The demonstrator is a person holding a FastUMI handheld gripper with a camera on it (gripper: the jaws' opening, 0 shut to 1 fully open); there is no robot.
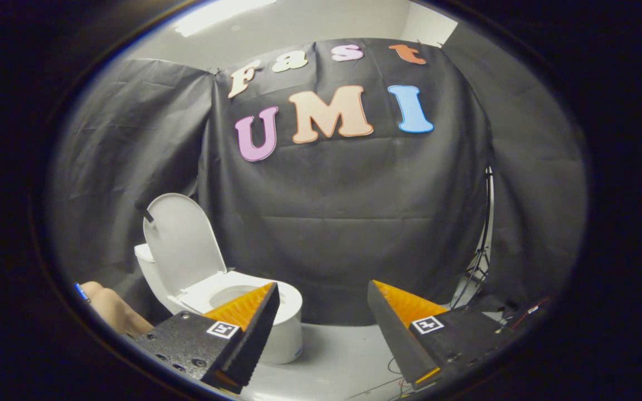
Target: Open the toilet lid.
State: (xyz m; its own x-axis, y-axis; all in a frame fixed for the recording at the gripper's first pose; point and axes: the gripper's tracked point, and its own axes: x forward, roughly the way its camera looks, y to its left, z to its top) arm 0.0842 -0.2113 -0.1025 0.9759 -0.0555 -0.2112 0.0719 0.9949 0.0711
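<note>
Black cloth backs the toilet (226, 303) at lower left; its lid (184, 239) already stands upright. Your fingers (321, 289) are spread, holding nothing: back away gently, without nudging it.

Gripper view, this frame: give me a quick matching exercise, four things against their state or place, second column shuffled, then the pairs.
Things:
1. toilet lid
2. hand-held gripper
3. toilet bowl
4. light stand

States or places:
A. fingers spread apart, nothing between them
B. raised upright, leaning back
C. against the black cloth, beyond the right finger
D. white, on the floor, partly behind the left finger

Pairs: 1-B, 2-A, 3-D, 4-C
</note>
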